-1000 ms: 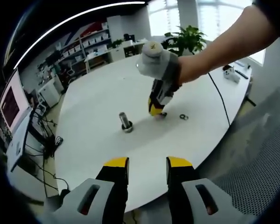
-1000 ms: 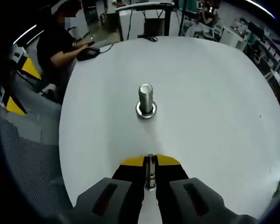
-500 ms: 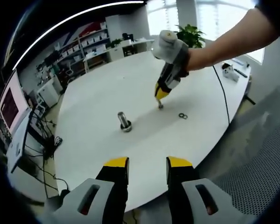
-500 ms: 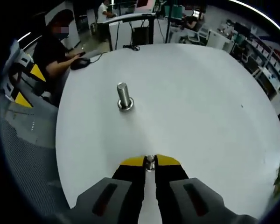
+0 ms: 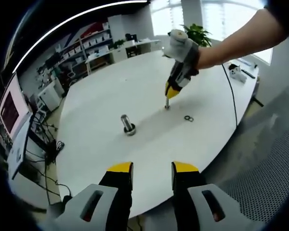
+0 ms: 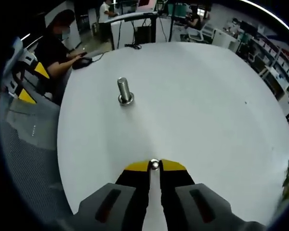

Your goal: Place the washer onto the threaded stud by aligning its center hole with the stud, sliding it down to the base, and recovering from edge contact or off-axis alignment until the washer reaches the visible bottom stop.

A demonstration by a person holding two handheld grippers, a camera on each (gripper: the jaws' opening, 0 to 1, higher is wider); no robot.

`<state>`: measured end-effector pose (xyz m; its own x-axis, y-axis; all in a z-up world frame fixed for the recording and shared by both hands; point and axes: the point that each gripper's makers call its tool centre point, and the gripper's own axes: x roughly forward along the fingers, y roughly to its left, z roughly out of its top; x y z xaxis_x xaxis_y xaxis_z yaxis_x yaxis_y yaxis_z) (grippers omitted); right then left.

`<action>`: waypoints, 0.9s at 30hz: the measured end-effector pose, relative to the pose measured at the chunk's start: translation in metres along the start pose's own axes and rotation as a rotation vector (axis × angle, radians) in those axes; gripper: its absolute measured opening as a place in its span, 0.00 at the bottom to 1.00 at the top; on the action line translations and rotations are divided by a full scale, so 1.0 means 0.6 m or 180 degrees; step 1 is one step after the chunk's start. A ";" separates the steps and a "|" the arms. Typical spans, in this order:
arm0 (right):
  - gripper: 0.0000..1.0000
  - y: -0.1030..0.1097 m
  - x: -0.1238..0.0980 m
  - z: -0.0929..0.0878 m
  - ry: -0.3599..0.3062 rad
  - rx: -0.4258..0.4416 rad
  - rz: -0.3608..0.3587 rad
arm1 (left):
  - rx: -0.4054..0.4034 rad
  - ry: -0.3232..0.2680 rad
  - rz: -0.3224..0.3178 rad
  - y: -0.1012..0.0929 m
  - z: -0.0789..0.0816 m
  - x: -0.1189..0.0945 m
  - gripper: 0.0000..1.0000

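Note:
The threaded stud (image 5: 128,124) stands upright on its round base on the white table (image 5: 101,96). My right gripper (image 5: 170,91), held in a person's hand, hangs above the table to the right of and beyond the stud, shut on a small metal washer (image 5: 167,103). In the right gripper view the washer (image 6: 154,164) is pinched edge-on between the yellow tips of my right gripper (image 6: 154,166), with the stud (image 6: 124,91) well ahead and slightly left. My left gripper (image 5: 152,168) stands open at the table's near edge, nothing between its fingers.
A second washer (image 5: 188,118) lies flat on the table to the right of the stud. A cable (image 5: 227,98) runs along the table's right side. A person (image 6: 60,45) sits at the far left edge with a dark mouse (image 6: 82,60). Shelves and a plant stand beyond.
My right gripper has risen off the table with the washer and drawn back from the stud, which now looks smaller and further left in its view. My left gripper has stayed still.

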<state>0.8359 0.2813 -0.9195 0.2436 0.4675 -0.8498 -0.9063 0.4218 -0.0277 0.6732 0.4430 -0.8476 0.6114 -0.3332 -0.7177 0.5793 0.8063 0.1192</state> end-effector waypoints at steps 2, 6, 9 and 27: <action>0.09 -0.002 0.002 0.001 0.0002 0.0017 0.0004 | 0.0003 -0.0019 -0.0005 -0.001 0.002 -0.001 0.30; 0.09 -0.001 0.007 0.005 0.0023 0.0038 0.0053 | -0.0002 0.0002 -0.0009 0.000 -0.001 0.001 0.30; 0.09 0.000 0.006 0.006 0.0047 -0.0023 0.0044 | -0.0010 -0.0008 0.0002 0.001 0.001 0.000 0.30; 0.15 0.003 -0.015 -0.010 0.0031 -0.0052 -0.0086 | 0.0021 -0.0018 -0.0012 -0.002 0.003 0.001 0.29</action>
<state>0.8302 0.2731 -0.9151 0.2649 0.4485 -0.8537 -0.9049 0.4214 -0.0594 0.6738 0.4412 -0.8469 0.6124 -0.3389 -0.7142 0.5850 0.8019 0.1210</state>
